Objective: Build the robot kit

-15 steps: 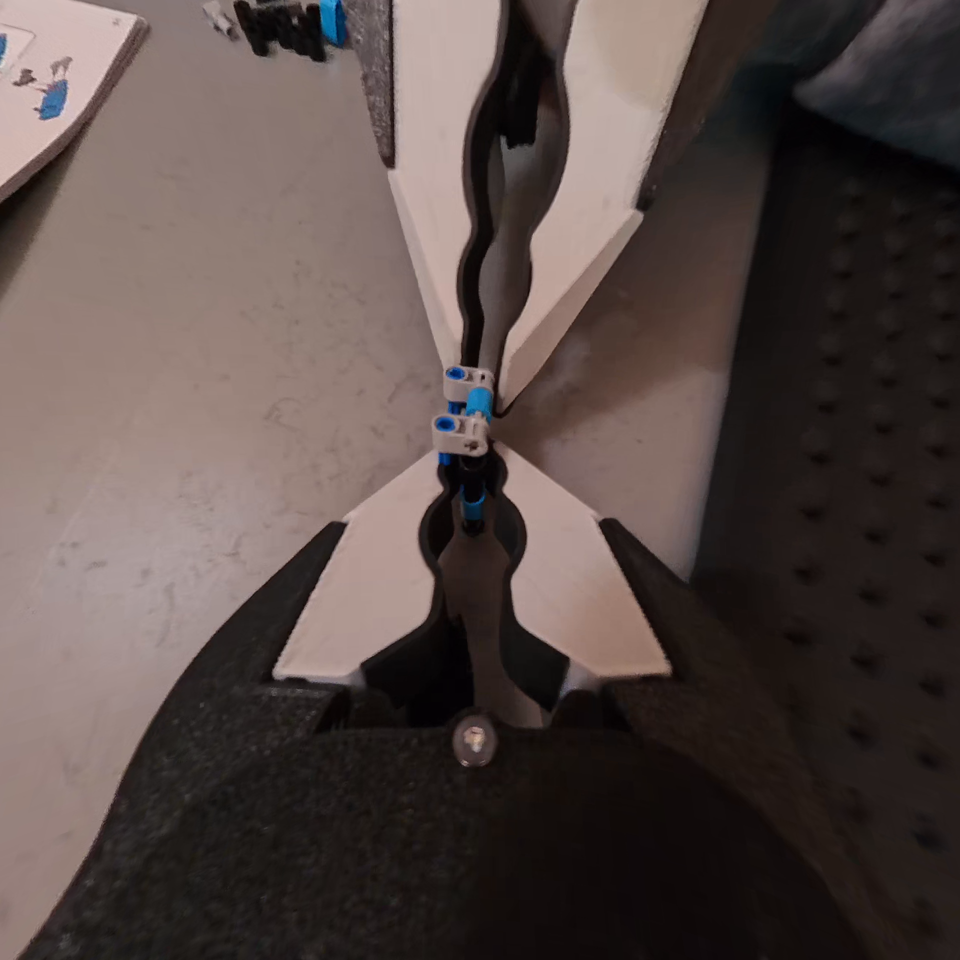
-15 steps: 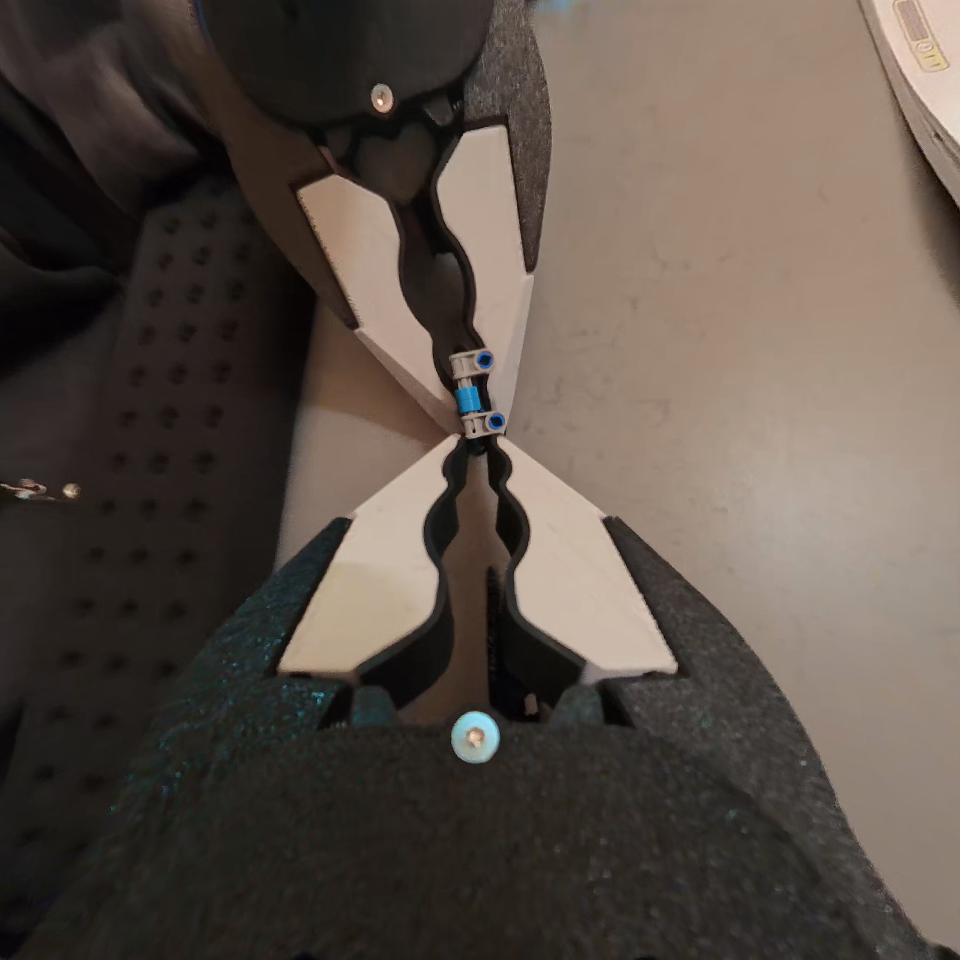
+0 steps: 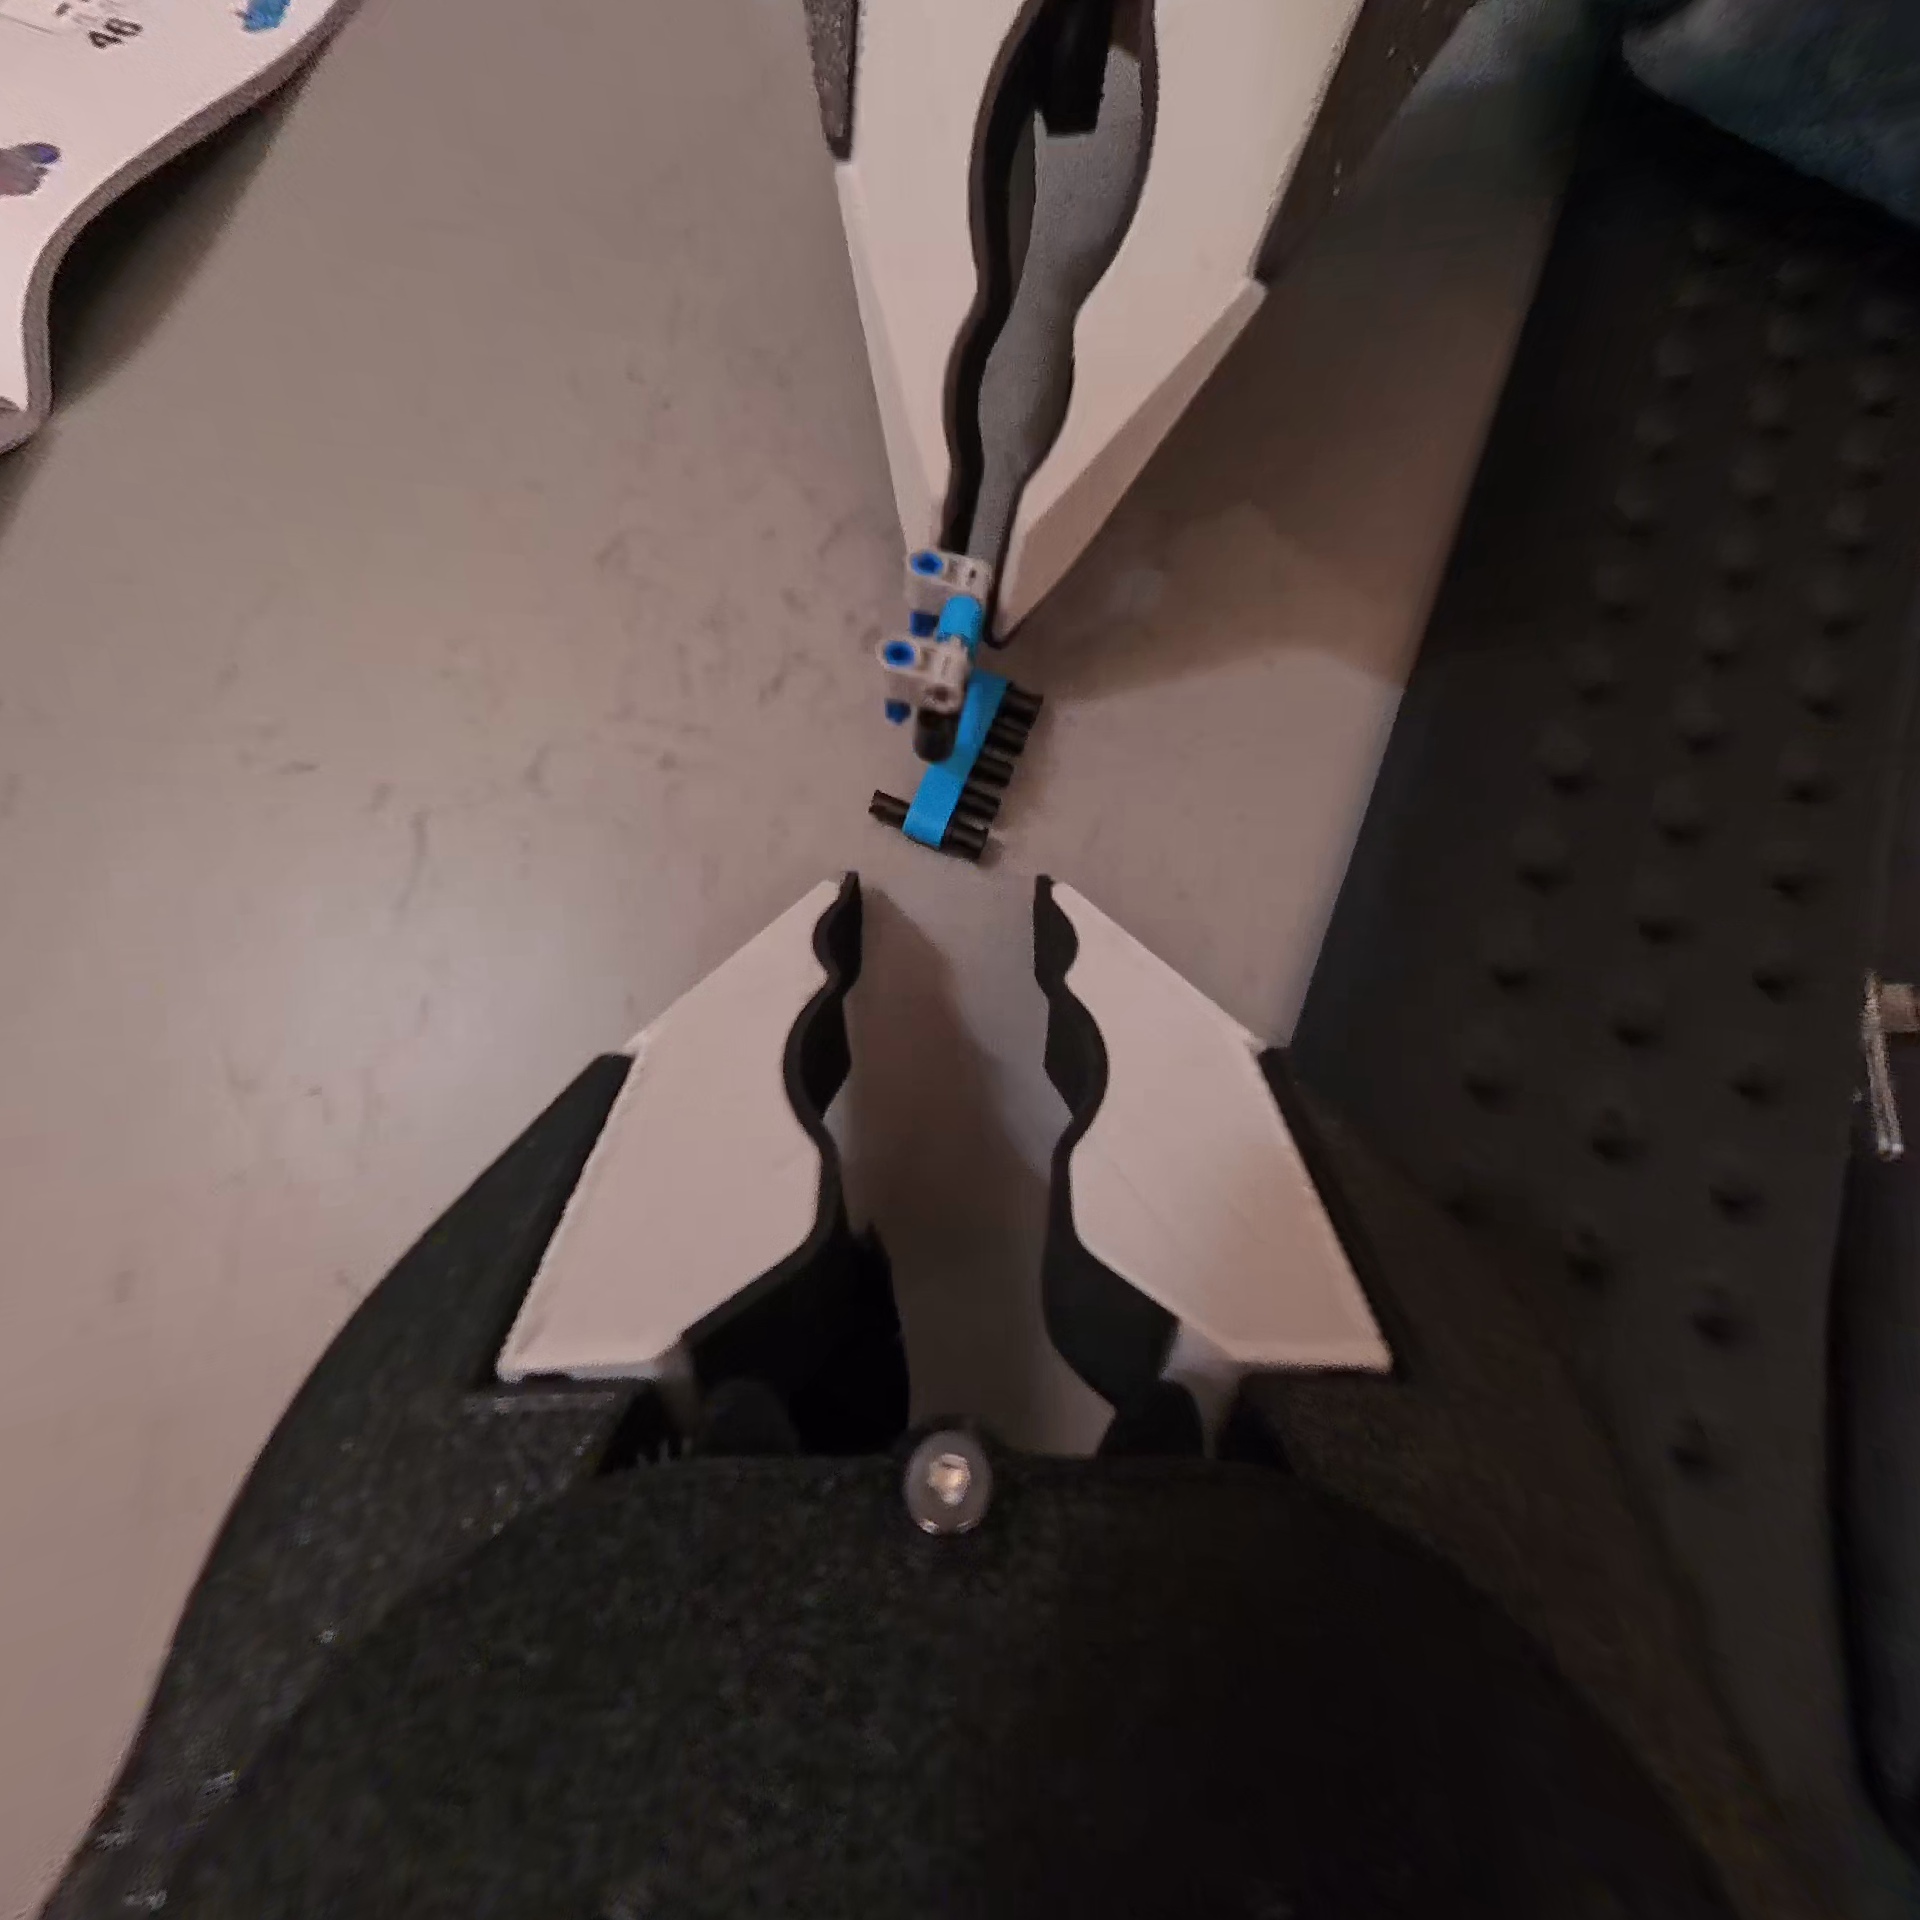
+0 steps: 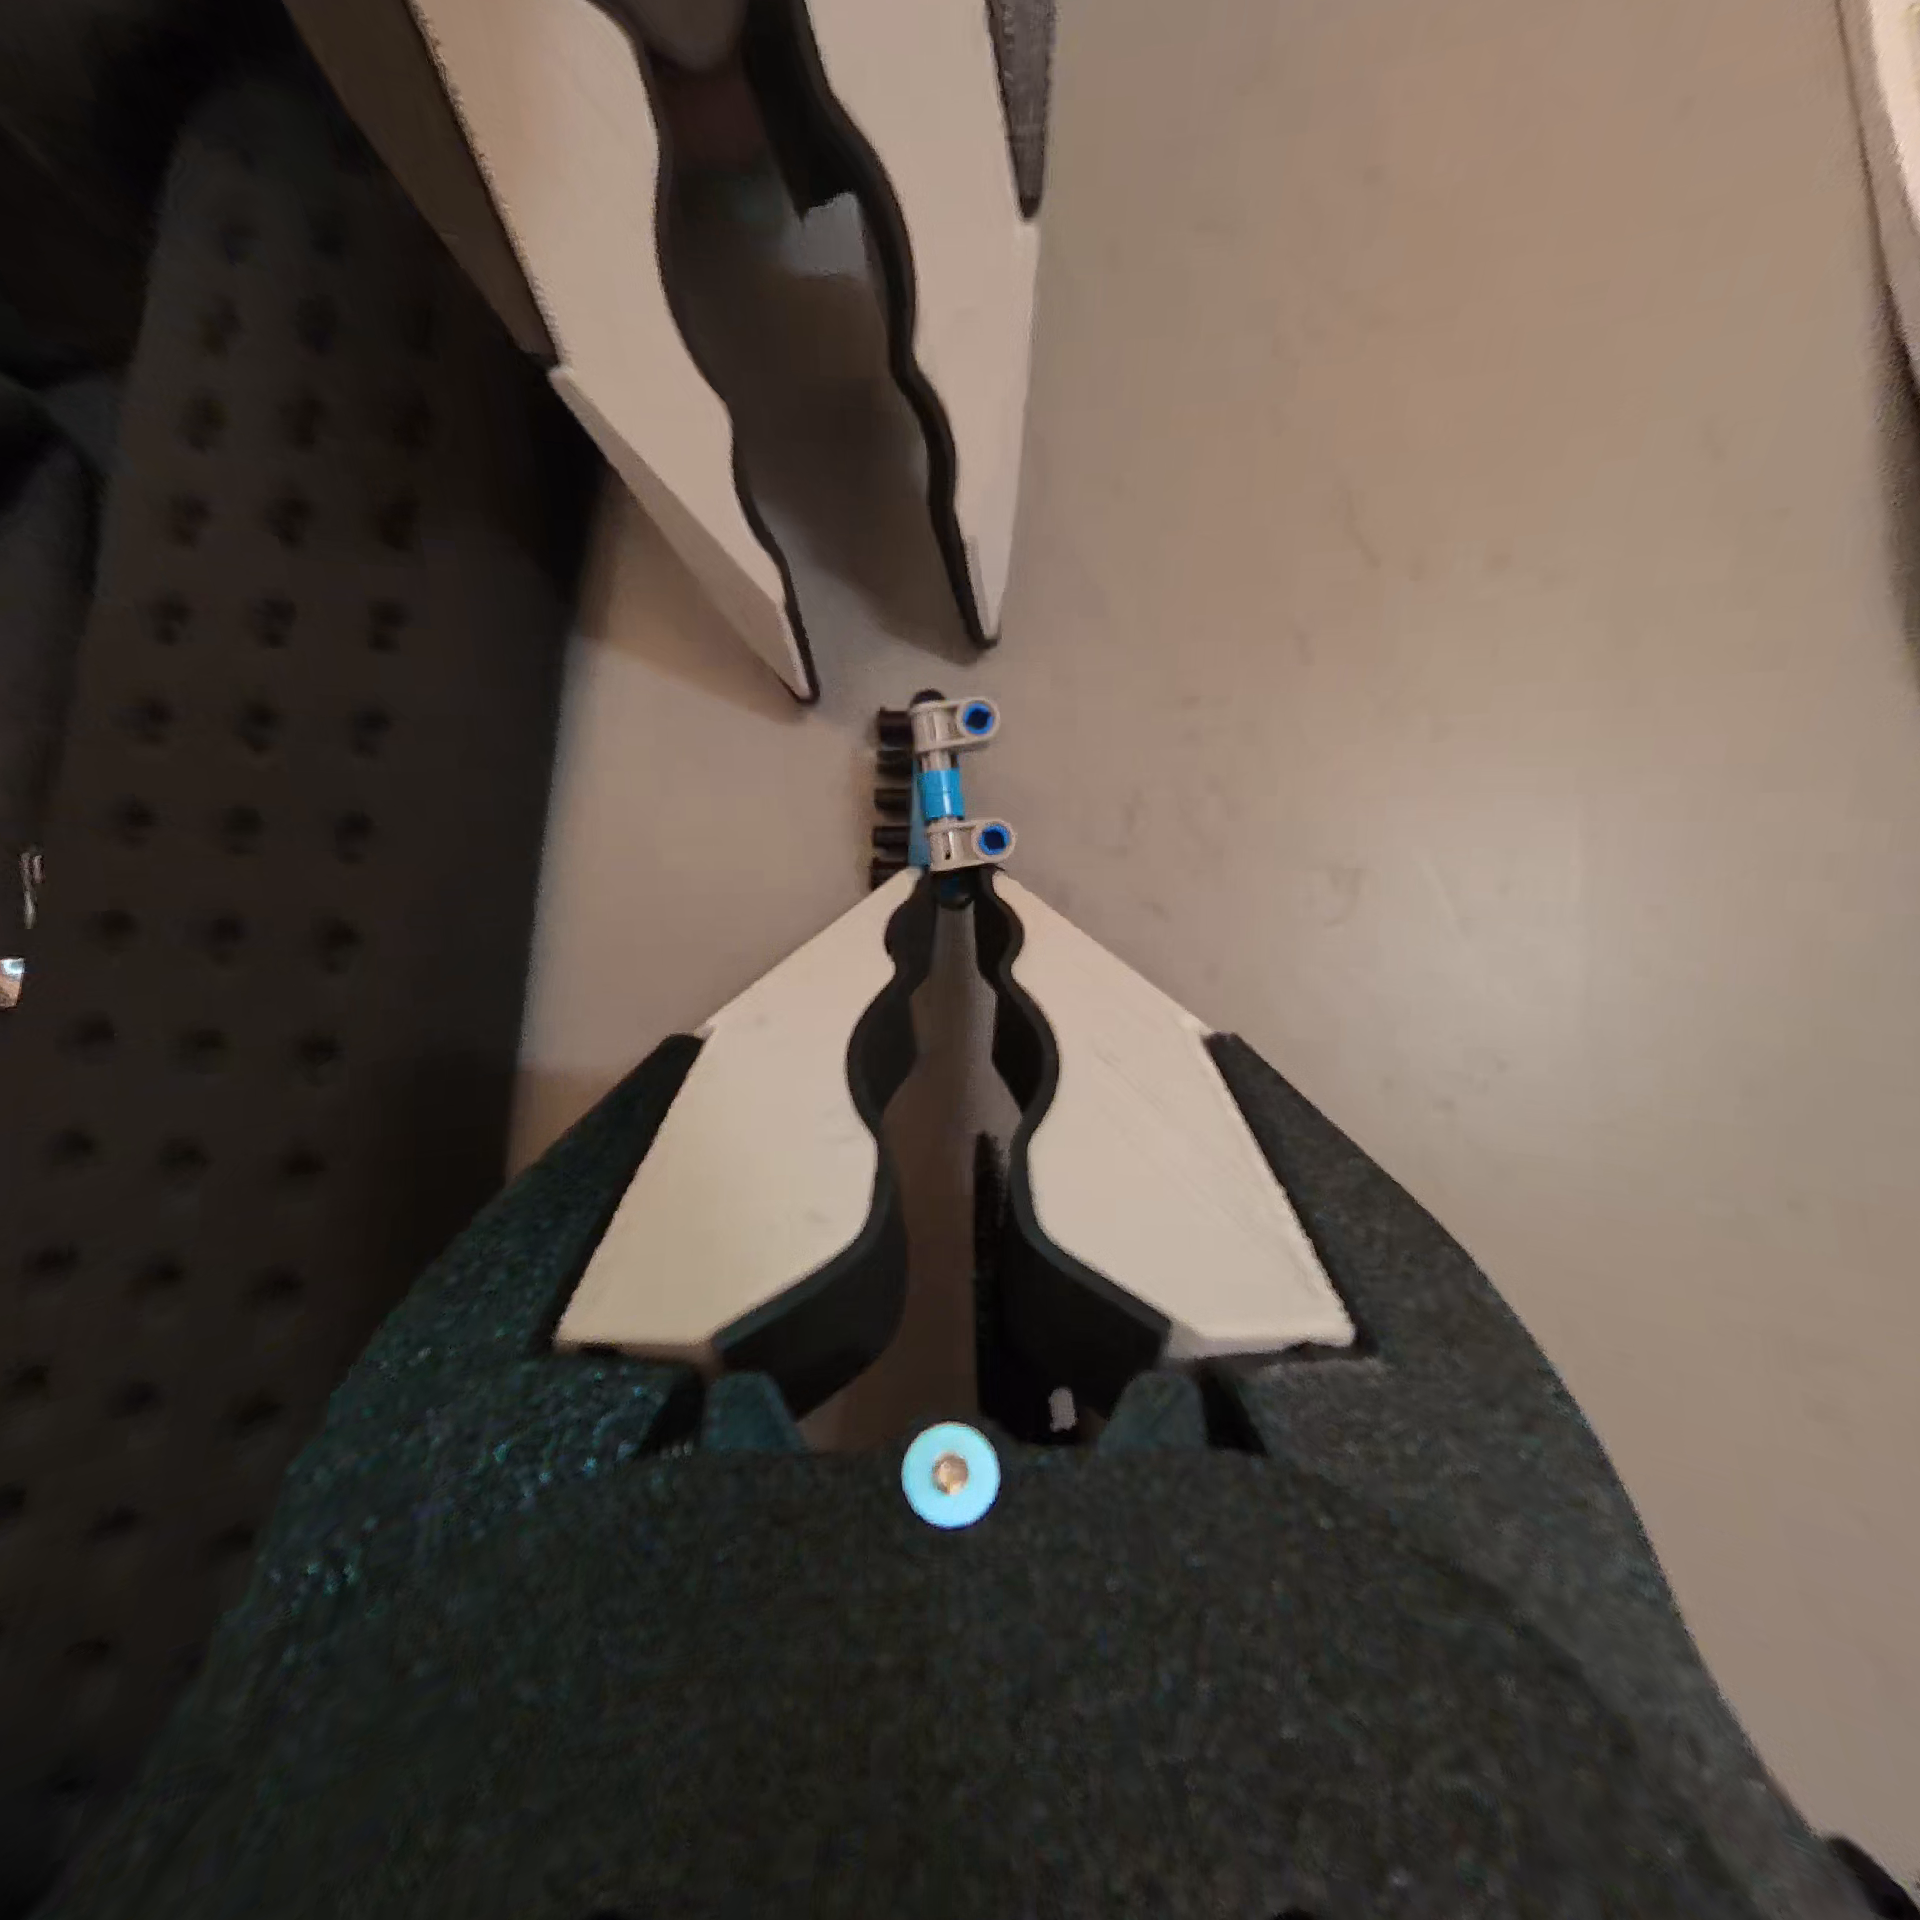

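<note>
A small assembly [image 4: 956, 779] of two grey connectors with blue pins on a blue sleeve is held just above the grey table [image 3: 416, 727]. My right gripper [image 4: 954, 883] is shut on its near end. It enters the left wrist view [image 3: 982, 613] from the top. A blue beam with a row of black pins [image 3: 961, 769] sits against the assembly's far end; I cannot tell whether they are joined. My left gripper [image 3: 948, 883] is open and empty, its tips a short way from the beam. It also shows at the top of the right wrist view [image 4: 894, 665].
A black dimpled mat [image 3: 1662, 727] runs along one table edge and also shows in the right wrist view [image 4: 260, 727]. A white printed booklet [image 3: 62, 208] lies at the far left. A small metal piece [image 3: 1886, 1070] lies on the mat. Left tips to right tips: about 5 centimeters.
My left gripper has opened, let go of the piece it was pinching, and drawn back. The blue beam with black pins now shows. My right gripper still grips the assembly.
</note>
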A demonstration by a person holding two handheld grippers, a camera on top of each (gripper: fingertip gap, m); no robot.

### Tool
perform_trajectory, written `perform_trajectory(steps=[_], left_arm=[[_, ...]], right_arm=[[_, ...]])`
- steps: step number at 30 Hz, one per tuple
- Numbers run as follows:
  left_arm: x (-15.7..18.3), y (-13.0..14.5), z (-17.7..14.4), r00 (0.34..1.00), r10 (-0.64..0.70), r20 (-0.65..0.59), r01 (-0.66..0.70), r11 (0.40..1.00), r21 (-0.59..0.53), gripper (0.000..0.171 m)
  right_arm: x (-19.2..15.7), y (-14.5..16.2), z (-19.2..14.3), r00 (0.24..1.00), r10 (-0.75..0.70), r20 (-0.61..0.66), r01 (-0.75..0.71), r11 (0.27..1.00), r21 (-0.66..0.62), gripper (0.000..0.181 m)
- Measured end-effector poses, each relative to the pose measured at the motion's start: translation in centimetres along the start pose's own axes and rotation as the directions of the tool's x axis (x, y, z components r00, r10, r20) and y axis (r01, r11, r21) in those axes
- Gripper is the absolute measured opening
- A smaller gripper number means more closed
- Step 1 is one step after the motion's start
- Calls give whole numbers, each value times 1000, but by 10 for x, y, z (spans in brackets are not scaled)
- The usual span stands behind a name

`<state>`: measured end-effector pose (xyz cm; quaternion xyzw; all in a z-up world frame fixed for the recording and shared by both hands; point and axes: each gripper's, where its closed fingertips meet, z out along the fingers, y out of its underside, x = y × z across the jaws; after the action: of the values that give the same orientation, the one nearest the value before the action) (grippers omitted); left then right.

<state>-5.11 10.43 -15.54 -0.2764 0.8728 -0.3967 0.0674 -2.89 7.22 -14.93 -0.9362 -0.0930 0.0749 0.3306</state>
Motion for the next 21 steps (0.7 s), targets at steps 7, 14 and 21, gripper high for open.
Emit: perform_trajectory(steps=[7,14,21], left_arm=[[2,-13,4,1000,-8,25,7,999,43,33],[-9,-35,14,997,-76,1,75,989,126,26],[-17,-52,5,995,-92,-26,95,967,236,5]], right_arm=[[25,9,-12,991,25,-128,-22,999,23,7],[15,-3,-11,974,186,128,-204,968,146,7],[12,-1,-7,981,136,141,-157,976,149,6]])
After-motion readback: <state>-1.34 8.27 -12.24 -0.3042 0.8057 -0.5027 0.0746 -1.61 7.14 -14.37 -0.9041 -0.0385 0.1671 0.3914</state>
